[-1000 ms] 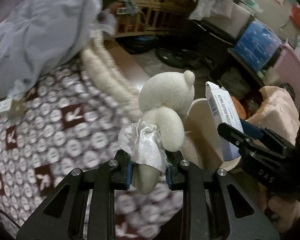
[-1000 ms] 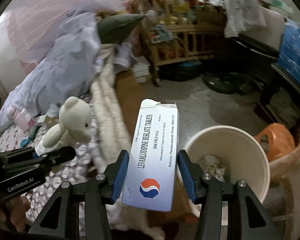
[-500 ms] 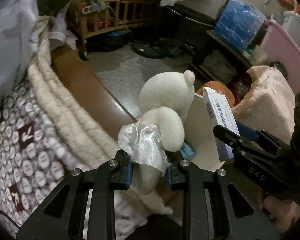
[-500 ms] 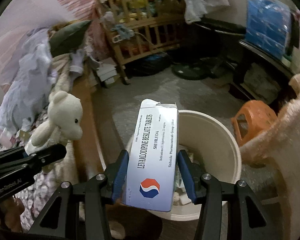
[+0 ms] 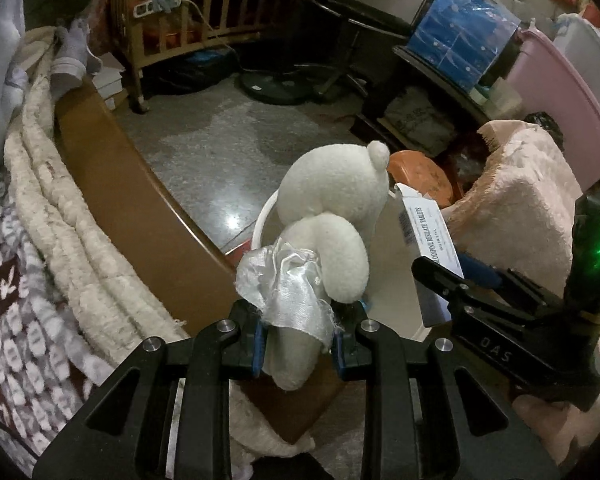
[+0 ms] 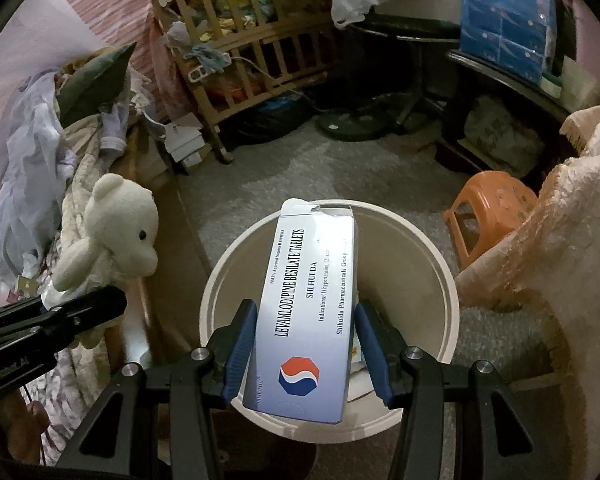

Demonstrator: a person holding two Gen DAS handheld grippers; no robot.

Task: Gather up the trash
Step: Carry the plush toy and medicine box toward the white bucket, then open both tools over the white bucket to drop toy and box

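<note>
Right gripper [image 6: 306,354]: pads clamped on both sides of a white tablet box [image 6: 306,304], held directly above the open white bucket [image 6: 432,256]. Left gripper [image 5: 298,344]: nearly closed, pinching a white teddy bear [image 5: 332,208] by its leg beside the bucket rim, near the bed edge [image 5: 112,200].

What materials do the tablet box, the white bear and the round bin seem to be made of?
Tablet box: thin printed cardboard, slightly glossy; its top flap is torn with a ragged edge.
White bear: soft plush fabric with a fuzzy nap; the silvery cloth on it looks like satin, shiny and frayed.
Round bin: probably plastic, smooth matte cream wall with a thin even rim.
</note>
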